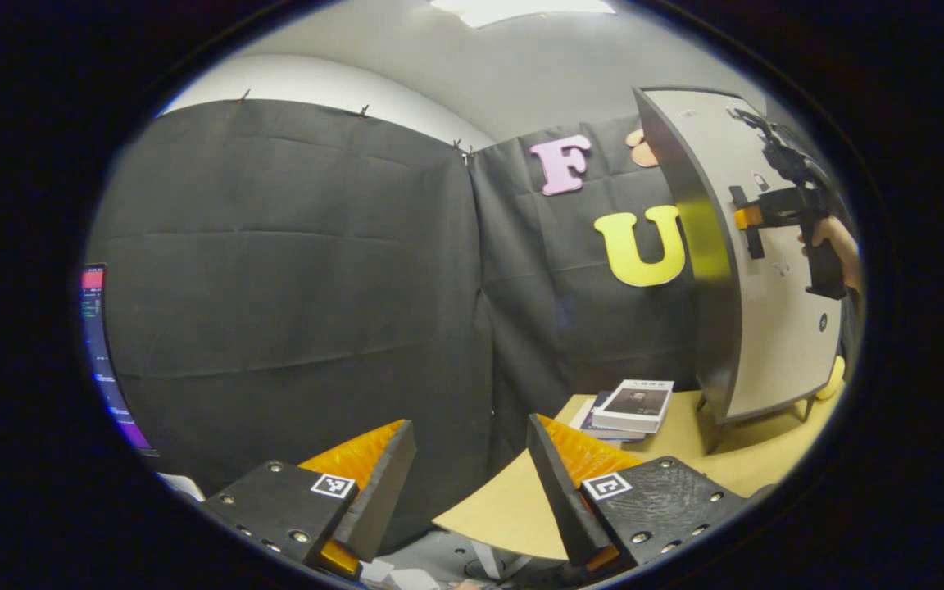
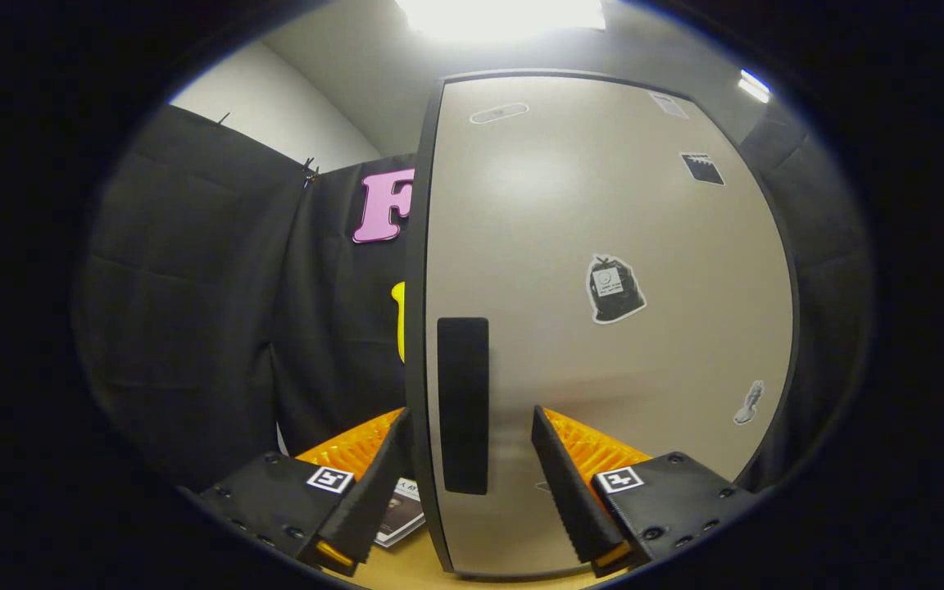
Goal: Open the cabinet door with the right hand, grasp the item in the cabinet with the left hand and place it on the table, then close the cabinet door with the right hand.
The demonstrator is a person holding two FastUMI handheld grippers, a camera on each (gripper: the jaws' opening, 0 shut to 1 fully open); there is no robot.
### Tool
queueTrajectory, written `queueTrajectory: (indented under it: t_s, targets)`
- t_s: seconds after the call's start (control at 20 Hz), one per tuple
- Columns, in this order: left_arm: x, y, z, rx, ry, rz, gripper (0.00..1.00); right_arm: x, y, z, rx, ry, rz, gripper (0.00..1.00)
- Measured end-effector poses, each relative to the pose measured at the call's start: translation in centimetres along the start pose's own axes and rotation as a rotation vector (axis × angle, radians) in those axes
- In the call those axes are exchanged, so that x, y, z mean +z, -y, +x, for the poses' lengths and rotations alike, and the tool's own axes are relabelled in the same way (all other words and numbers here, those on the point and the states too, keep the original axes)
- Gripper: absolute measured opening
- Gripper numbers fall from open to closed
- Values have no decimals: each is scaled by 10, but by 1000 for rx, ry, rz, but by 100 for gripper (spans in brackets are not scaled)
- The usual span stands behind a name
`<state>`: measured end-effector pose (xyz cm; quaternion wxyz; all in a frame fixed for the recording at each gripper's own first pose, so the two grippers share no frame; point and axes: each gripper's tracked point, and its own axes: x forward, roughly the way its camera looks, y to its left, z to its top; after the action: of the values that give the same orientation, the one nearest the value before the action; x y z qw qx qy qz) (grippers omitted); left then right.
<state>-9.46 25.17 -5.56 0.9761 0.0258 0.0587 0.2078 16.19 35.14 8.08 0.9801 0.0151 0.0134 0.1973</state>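
Right tongs [image 2: 468, 459] spread astride door handle [image 2: 463, 406]; left tongs [image 1: 472, 467] released, beside table edge [image 1: 472, 528].

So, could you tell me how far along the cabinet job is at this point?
Nothing looks finished. The pale grey cabinet door looks shut. In hand: the open right gripper faces the door with its fingers either side of the black vertical handle, not clamped. The left gripper hovers open, holding nothing, beside the tan wooden table. Left: opening the door, taking the item out, setting it on the table, closing.
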Motion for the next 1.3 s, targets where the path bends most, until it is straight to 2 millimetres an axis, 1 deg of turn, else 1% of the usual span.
queueTrajectory:
  t_s: [0.05, 0.1, 0.15, 0.2, 0.25, 0.3, 0.35, 0.4, 0.45, 0.5, 0.55, 0.6, 0.65, 0.7, 0.75, 0.8, 0.85, 0.9, 1.1, 1.3]
  targets:
    - [-2, -3, 1, 2, -1, 1, 85, -3, -2, 6, -1, -10, 5, 76]
    - [-4, -6, 4, 4, -4, 1, 85, -3, -2, 9, -13, -17, 1, 72]
    - [-5, -6, 3, 3, -7, 0, 85, -6, -2, 13, -15, -19, 6, 53]
    - [-6, -6, 4, 3, -9, -1, 85, -8, -3, 15, -22, -31, 5, 45]
    - [-7, -7, 6, 2, -12, -1, 85, -12, -4, 18, -27, -44, 1, 46]
    - [-7, -8, 7, 2, -14, -1, 83, -17, 0, 20, -51, -65, -14, 46]
    - [-9, -8, 9, -1, -13, -2, 83, -14, -4, 23, -51, -42, -12, 34]
    - [-9, -8, 10, -4, -11, -2, 83, -17, -3, 20, -37, -60, -13, 33]
    - [-10, -9, 11, -6, -10, -4, 83, -13, -3, 21, -33, -52, -12, 33]
    - [-10, -8, 11, -11, -9, -7, 85, -15, -3, 18, -27, -64, -20, 24]
    - [-8, -9, 10, -16, -6, -10, 85, -15, -3, 20, -25, -67, -11, 13]
    - [-5, -9, 9, -21, -2, -12, 83, -17, -3, 18, -13, -90, -22, 13]
    - [-2, -9, 9, -27, 4, -13, 82, -15, -4, 19, -6, -86, -16, 7]
    - [0, -6, 9, -36, 11, -14, 85, -17, -4, 16, 8, -104, -22, 7]
    - [3, -2, 11, -43, 19, -14, 83, -15, -5, 13, 19, -101, -19, 7]
    - [6, 2, 13, -52, 26, -14, 83, -14, -5, 10, 28, -105, -11, 7]
    - [8, 8, 15, -61, 32, -14, 83, -14, -6, 7, 40, -109, -10, 5]
    - [11, 12, 16, -69, 38, -15, 83, -13, -7, 3, 50, -103, -8, 7]
    - [20, 30, 11, -112, 59, -32, 82, -8, -10, -15, 111, -105, -8, 7]
    - [29, 56, 5, -161, 78, -29, 83, -4, -13, -34, 177, -103, 1, 7]
